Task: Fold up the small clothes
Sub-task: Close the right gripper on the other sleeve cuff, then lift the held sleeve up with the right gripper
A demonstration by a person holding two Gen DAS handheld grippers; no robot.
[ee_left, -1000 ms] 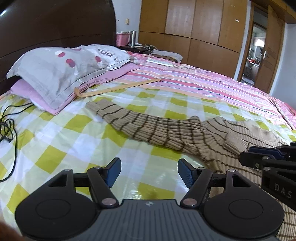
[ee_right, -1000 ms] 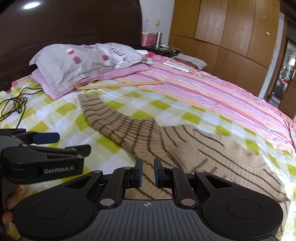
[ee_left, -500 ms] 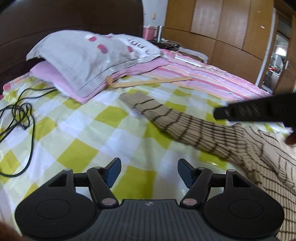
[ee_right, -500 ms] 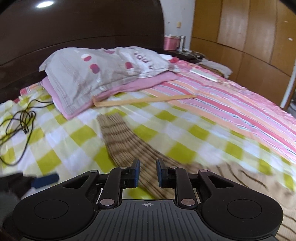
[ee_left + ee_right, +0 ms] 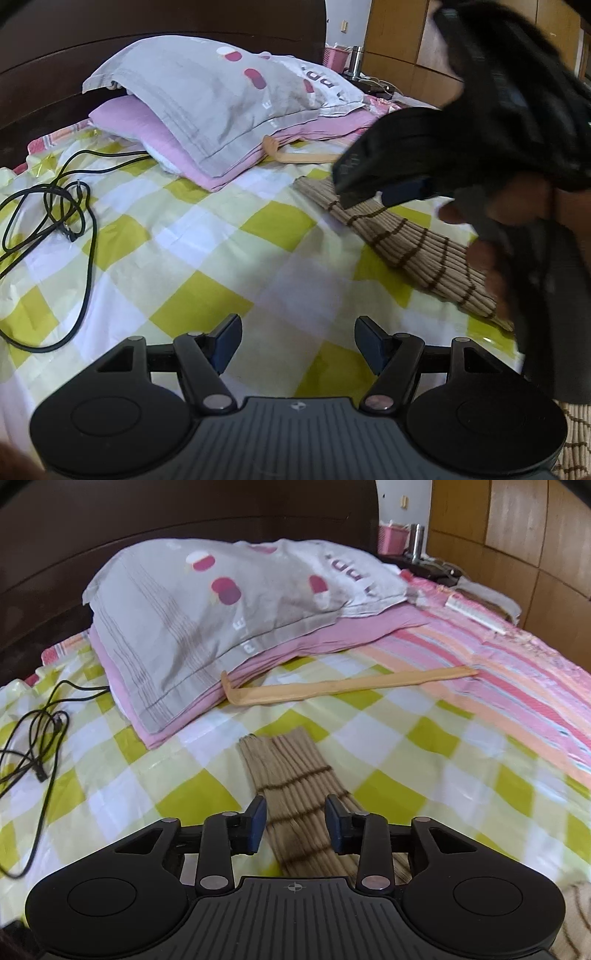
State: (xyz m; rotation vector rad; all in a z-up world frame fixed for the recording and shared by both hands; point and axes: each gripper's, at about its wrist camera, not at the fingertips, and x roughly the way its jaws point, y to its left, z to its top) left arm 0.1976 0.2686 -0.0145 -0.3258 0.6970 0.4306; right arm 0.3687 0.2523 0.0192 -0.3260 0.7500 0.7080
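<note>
A beige knitted sweater with brown stripes lies on the checked bedsheet; its long sleeve (image 5: pixel 295 790) stretches toward the pillows. My right gripper (image 5: pixel 295 825) hovers above that sleeve near the cuff, its jaws opening, with the sleeve seen between the pads but not pinched. In the left wrist view the sleeve (image 5: pixel 413 243) lies to the right, and the right gripper (image 5: pixel 402 192), held by a hand, hangs over it. My left gripper (image 5: pixel 295 345) stands open over bare yellow-checked sheet, nothing between its fingers.
Two stacked pillows (image 5: pixel 221 602) lie at the headboard. A wooden stick (image 5: pixel 347 686) rests beside them. A black cable (image 5: pixel 55 229) coils on the sheet at left. A striped pink cover (image 5: pixel 517 686) spreads to the right; a nightstand with a pink basket (image 5: pixel 393 535) stands behind.
The right gripper has travelled along the sleeve toward its cuff and its jaws have spread apart. The left gripper slid left onto bare sheet and stayed open.
</note>
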